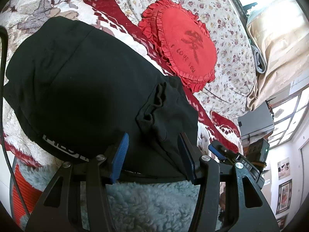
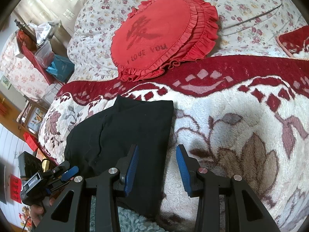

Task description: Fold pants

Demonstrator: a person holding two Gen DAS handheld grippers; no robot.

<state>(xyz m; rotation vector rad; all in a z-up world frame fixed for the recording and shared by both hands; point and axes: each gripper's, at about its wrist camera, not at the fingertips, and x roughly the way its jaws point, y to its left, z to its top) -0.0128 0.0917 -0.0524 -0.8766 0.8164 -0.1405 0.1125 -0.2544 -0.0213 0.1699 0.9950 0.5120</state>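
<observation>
The black pants [image 1: 81, 89] are lying folded into a thick bundle on the fleecy bed blanket [image 2: 231, 127], just short of the red heart pillow [image 2: 160, 38]. The left claw [image 1: 152, 154] is hanging half open right over the bundle's near edge, gripping nothing that I can make out. The right claw [image 2: 157, 166] is standing half open and empty, straddling the bundle's side edge, cloth to its left. Both are equally near, I judge.
</observation>
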